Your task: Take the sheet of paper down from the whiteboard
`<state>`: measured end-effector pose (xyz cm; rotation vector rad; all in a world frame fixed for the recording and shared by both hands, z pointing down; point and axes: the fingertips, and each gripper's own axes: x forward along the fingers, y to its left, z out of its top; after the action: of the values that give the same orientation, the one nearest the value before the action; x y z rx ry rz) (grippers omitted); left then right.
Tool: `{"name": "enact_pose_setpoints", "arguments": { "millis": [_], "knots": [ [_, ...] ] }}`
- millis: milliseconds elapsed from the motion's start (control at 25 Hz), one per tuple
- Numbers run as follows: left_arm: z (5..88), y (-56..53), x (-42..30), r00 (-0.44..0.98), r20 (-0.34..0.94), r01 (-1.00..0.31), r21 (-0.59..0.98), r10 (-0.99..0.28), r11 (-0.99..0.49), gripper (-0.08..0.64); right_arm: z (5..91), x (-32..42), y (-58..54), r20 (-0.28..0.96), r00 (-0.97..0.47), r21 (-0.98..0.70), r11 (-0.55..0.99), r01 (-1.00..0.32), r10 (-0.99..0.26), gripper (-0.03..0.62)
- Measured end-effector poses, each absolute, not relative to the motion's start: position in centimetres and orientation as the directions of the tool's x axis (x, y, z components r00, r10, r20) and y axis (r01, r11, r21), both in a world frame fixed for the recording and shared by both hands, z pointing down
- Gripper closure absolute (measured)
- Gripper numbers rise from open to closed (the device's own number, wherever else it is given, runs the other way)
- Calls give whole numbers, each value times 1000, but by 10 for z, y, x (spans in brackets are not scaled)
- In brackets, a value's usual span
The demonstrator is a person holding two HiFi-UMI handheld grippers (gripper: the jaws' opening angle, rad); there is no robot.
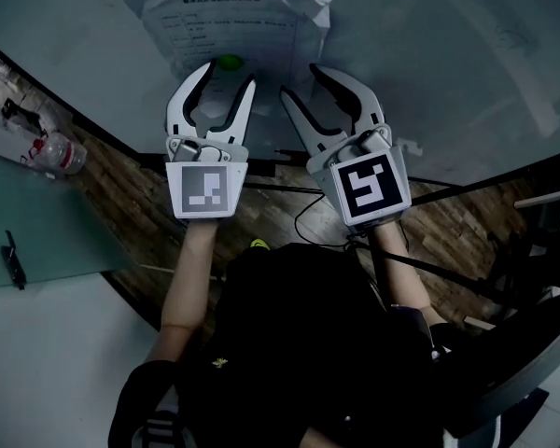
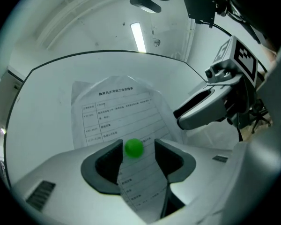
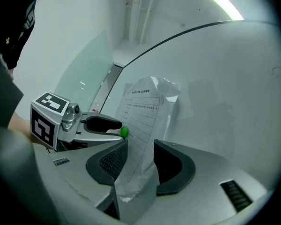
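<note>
Sheet of paper [image 1: 233, 26], crumpled, glossy whiteboard [image 1: 429, 45], round green magnet [image 2: 134, 147], left tool [image 1: 231, 73], right tool [image 1: 299, 78], both released.

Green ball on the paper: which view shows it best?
The left gripper view: the green ball sits whole on the sheet of paper, between the open jaws of the left hand-held gripper. The head view shows the ball dim, between that gripper's jaw tips. The right gripper view shows the ball tiny, at the paper's edge.

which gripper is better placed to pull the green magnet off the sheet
Left. The green magnet sits between the open jaws of the left gripper; the right gripper has its open jaws astride the lower edge of the sheet.
</note>
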<state>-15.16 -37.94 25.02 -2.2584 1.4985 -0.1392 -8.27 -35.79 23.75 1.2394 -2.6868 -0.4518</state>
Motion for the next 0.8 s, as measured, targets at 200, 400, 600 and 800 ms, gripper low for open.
{"name": "enact_pose_setpoints", "arguments": {
  "millis": [200,400,600,800],
  "knots": [
    [251,-386,-150,385,-153,-858,-423,-910,-292,362,235,-76,-363,7,-607,357,569,-741,-794,436],
    [250,-390,-152,371,-155,-858,-435,-915,-274,370,235,-74,-367,12,-593,366,556,-747,-805,436],
    [250,-391,-153,353,-161,-852,-462,-922,-246,376,230,-72,-370,1,-580,386,535,-752,-815,436],
    [251,-390,-155,323,-158,-837,-508,-933,-203,396,221,-69,-367,-25,-572,401,516,-757,-820,436]
  ]
}}
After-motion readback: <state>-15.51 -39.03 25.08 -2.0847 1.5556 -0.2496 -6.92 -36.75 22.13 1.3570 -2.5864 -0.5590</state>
